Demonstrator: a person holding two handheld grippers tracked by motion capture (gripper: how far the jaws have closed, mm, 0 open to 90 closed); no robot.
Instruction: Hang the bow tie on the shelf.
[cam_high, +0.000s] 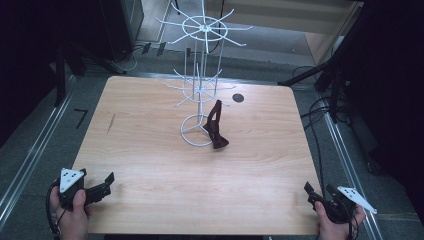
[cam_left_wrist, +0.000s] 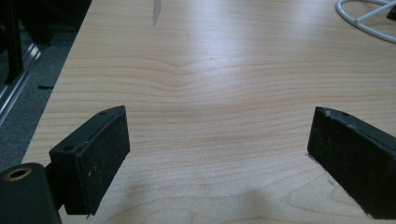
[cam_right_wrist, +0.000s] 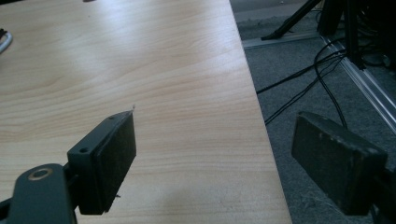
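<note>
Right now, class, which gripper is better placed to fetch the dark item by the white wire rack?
Probably the right gripper: the dark item lies on the white wire rack's right side, jaws open.

White wire rack (cam_high: 202, 75); dark brown object (cam_high: 216, 127); light woodgrain table (cam_high: 150, 150); black grippers.

Bench (cam_high: 150, 165): light wood-grain top with rounded corners.
Wire rack (cam_high: 200, 90): white, its ring base standing near the bench's middle.
Dark object (cam_high: 216, 127): resting on the bench, touching the ring base.

Dark bow tie (cam_high: 217, 129) against white wire rack (cam_high: 200, 75)
</note>
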